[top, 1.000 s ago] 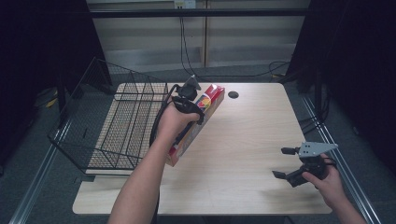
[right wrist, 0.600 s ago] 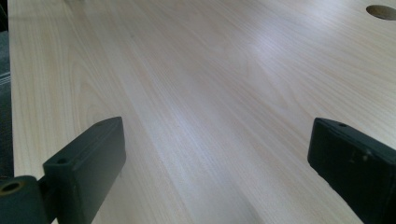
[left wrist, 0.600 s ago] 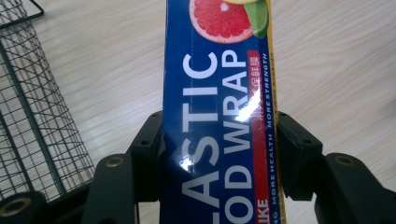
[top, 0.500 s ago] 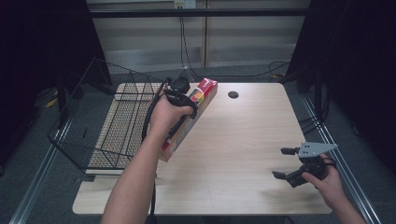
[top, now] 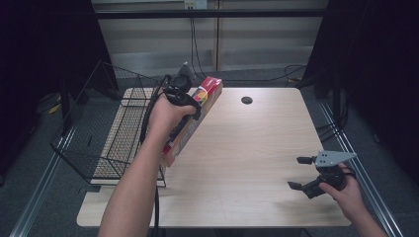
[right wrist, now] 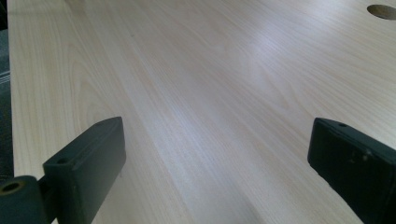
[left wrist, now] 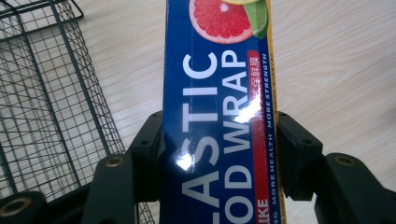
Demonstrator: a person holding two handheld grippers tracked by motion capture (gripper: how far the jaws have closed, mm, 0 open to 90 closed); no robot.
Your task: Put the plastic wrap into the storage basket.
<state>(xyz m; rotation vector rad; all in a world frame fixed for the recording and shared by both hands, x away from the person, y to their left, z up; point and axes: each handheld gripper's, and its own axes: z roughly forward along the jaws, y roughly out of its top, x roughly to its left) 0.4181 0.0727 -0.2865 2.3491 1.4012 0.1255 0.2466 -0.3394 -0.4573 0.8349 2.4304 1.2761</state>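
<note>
- Left gripper (top: 184, 106) is clenching the plastic wrap box (top: 195, 116); in the left gripper view both jaws are pressing flat against the long sides of the box (left wrist: 217, 116).
- Box is being held off the table (top: 257, 148), tilted, far end higher and pointing away from the person, near end low by the basket's corner.
- Box is hanging just beside the right edge of the wire basket (top: 106, 133), which is sitting on the table's left part; basket mesh (left wrist: 51, 102) is showing left of the box in the left gripper view.
- Blue face with white lettering and a grapefruit picture is facing the left gripper's camera.
- Right gripper (top: 301, 173) is sitting near the table's right front corner, well apart from the box, jaws released and standing wide with bare tabletop (right wrist: 210, 107) between them.
- Round hole (top: 246, 100) is lying in the far part of the table.
</note>
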